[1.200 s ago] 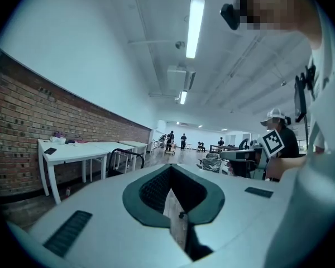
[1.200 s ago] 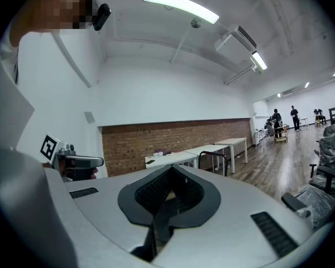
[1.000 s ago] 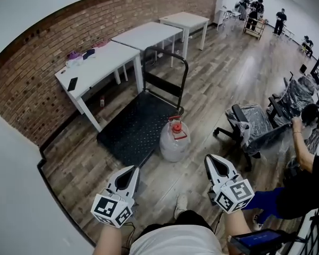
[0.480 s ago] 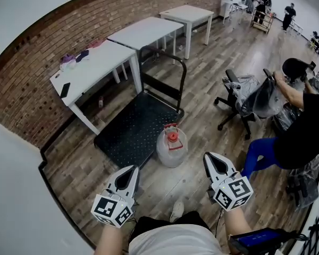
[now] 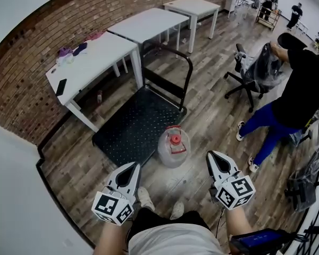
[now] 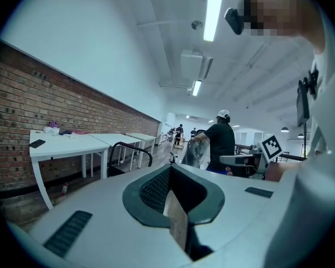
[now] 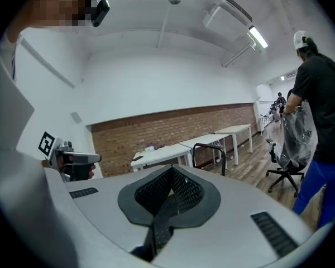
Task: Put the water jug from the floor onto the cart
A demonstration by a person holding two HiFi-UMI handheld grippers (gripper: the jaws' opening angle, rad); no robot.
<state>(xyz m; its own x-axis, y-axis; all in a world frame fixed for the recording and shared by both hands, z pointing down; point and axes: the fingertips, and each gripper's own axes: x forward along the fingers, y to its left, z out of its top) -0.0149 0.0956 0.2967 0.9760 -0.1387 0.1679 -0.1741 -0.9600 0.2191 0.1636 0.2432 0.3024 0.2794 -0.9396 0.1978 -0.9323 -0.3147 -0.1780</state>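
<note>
The water jug (image 5: 173,147), clear with a red cap, stands upright on the wood floor at the near right corner of the cart. The cart's black platform (image 5: 133,126) is bare, and its black push handle (image 5: 167,57) rises at the far end. My left gripper (image 5: 134,165) is shut and empty, short of the jug on its left. Level with it, my right gripper (image 5: 210,154) is shut and empty to the jug's right. Neither touches the jug. The left gripper view shows closed jaws (image 6: 170,166) and the cart handle (image 6: 131,149) beyond. The right gripper (image 7: 170,168) view shows meshed pads.
Three white tables (image 5: 95,57) line the brick wall behind the cart, one with a phone (image 5: 60,86) on it. A person in a black top (image 5: 300,84) handles a plastic-wrapped office chair (image 5: 255,68) at right. My feet (image 5: 144,198) are just behind the grippers.
I have come closer to the jug and cart, both grippers advancing with me and staying shut. The person at right has stood up and moved the wrapped chair further off.
</note>
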